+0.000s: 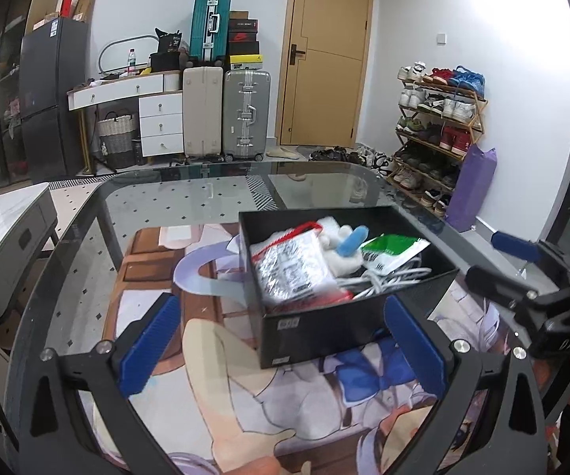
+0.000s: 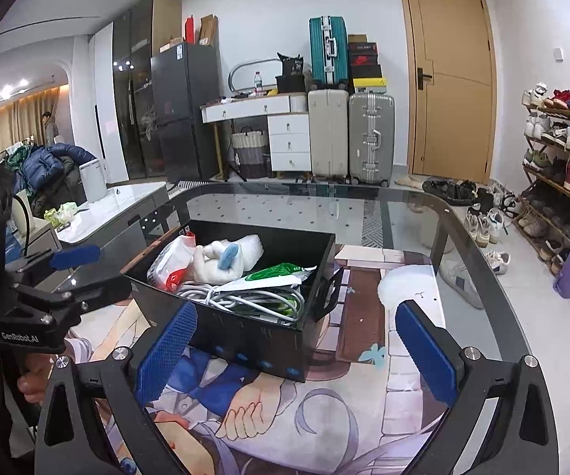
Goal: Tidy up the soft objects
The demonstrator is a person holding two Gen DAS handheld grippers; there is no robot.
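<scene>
- The left gripper (image 1: 285, 348) hovers low over the printed mat (image 1: 245, 396), its blue pads spread wide and holding nothing.
- A black box (image 1: 324, 328) sits on the mat on the glass table (image 1: 205, 194) (packed full): silver packet (image 1: 288, 269), white plush toy (image 1: 344, 249), green pouch (image 1: 391, 249), white cable (image 1: 387, 277).
- The right gripper (image 2: 296, 350) faces the box, fingers apart and holding nothing.

Left gripper (image 1: 285, 350), right gripper (image 2: 298, 350): jaws wide apart.

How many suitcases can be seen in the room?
3. A beige one and a silver one stand side by side on the floor left of the door; a teal one stands on top of the beige one. Others may be hidden.
</scene>
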